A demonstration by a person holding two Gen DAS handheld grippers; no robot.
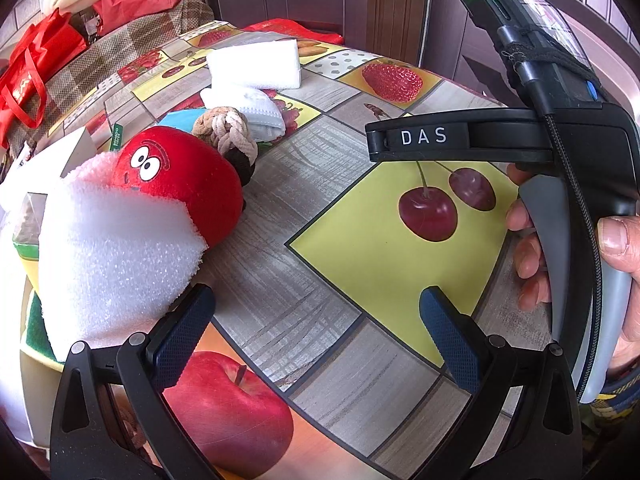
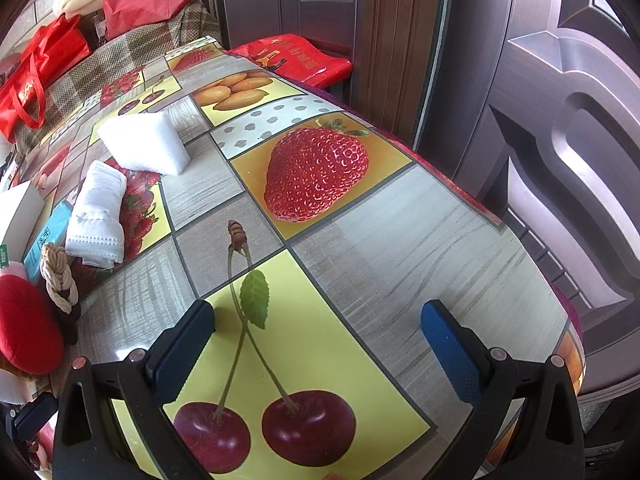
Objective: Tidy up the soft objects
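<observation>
Fruit-printed oilcloth covers the surface (image 2: 400, 240), with dark panelled doors behind it. We hold both tools low over the cherry print: the left gripper (image 1: 316, 320) and the right gripper (image 2: 318, 334) each have their fingers spread wide and hold nothing. The soft objects lie clustered along the left side: a white foam sheet (image 1: 116, 264) draped against a red plush toy (image 1: 188, 188), a knotted rope ball (image 1: 226, 128) just behind it, a folded white cloth (image 2: 98, 220) further back, and a white sponge block (image 2: 148, 146) beyond that. We judge the sorting barely begun or paused between picks, since no item is gripped and no container is clearly visible; every soft piece appears left to place.
</observation>
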